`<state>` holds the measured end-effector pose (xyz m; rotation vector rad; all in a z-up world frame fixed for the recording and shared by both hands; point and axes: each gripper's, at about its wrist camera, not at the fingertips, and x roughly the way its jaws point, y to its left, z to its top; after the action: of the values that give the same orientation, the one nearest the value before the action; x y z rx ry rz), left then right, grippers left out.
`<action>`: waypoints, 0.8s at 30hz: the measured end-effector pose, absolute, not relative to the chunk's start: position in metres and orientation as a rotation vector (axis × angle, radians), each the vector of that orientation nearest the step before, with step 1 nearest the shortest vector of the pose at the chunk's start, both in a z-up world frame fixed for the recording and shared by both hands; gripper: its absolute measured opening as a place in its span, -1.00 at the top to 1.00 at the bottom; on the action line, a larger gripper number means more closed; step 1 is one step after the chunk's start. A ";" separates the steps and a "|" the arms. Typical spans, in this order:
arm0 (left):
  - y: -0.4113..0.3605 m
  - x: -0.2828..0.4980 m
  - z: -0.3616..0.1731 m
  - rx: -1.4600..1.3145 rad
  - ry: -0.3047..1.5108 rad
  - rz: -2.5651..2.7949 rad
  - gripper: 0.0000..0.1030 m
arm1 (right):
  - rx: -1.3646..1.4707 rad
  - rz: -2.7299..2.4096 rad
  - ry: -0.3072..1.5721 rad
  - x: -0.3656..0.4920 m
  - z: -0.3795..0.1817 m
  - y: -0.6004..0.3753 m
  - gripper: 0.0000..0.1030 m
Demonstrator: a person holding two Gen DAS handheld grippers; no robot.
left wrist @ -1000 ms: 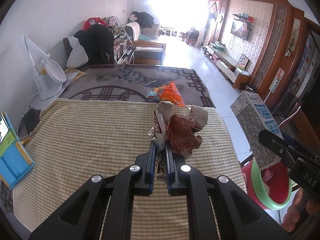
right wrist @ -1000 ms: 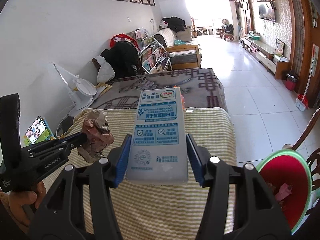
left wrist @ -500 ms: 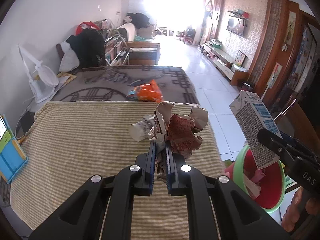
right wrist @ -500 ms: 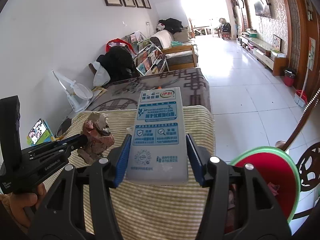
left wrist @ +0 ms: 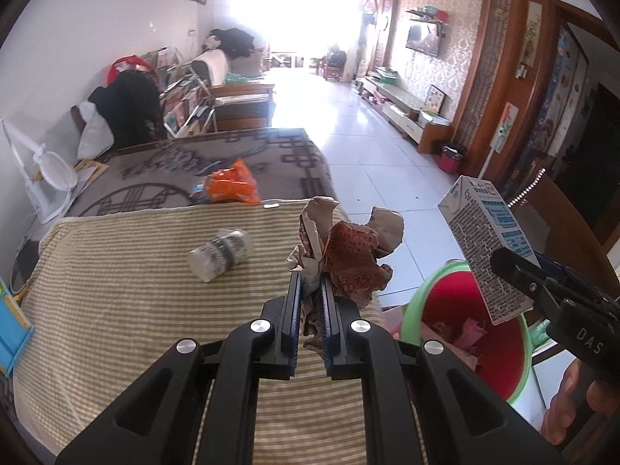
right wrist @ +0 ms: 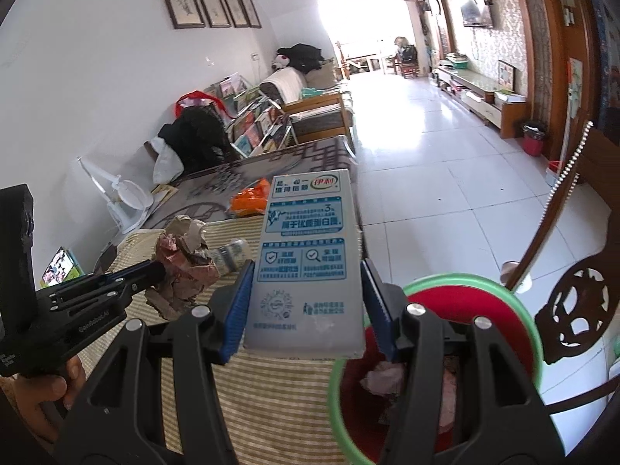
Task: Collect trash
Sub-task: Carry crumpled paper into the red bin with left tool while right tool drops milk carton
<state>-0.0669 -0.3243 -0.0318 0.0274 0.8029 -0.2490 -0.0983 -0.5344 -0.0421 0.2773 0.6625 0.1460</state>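
Left gripper (left wrist: 310, 298) is clamped tight on a crumpled brown paper wad (left wrist: 345, 255), jaws nearly together with the paper bunched between them, held up over the near right corner of the striped tablecloth (left wrist: 116, 310). The left wrist view gives what the other mostly hides: a small crushed bottle (left wrist: 219, 255) lying on its side on the cloth, left of the wad and apart from it, and beyond it an orange snack wrapper (left wrist: 230, 188) at the far edge, where the patterned grey cover (left wrist: 174, 162) begins. In the right wrist view the bottle is only a sliver behind the carton.

Over to the right: the right gripper (right wrist: 306, 302) grips a white and blue milk carton (right wrist: 306, 267) by its lower sides, jaws spread to the carton's width, blue pads pressed on both flanks. The carton stands upright, hanging by the rim of the red bucket with a green rim (right wrist: 484, 285). From the left wrist view the carton's bottom end sits over the bucket's mouth.

The right wrist view alone shows the carton's printed front face and the dark carved chair back (right wrist: 573, 317) right of the bucket.

Count: two grippers, both loaded; one carton, one paper wad, one bottle, one orange wrapper, one bucket, with pink and pale scraps (left wrist: 471, 331) already lying inside it.
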 end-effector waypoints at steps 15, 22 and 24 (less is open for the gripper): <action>-0.397 -0.065 -0.043 0.073 0.854 -0.442 0.86 | 0.323 -0.032 0.692 -0.119 -0.061 -0.606 -0.02; -0.427 -0.058 -0.065 0.056 0.942 -0.531 0.86 | 0.362 -0.131 0.732 -0.134 -0.076 -0.641 -0.02; -0.437 -0.058 -0.072 0.065 0.965 -0.554 0.86 | 0.371 -0.146 0.740 -0.138 -0.079 -0.647 -0.02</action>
<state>-0.0578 -0.4374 -0.0723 0.0653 0.9650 -0.5543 -0.1379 -0.6471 -0.0791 0.3713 0.7403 -0.1461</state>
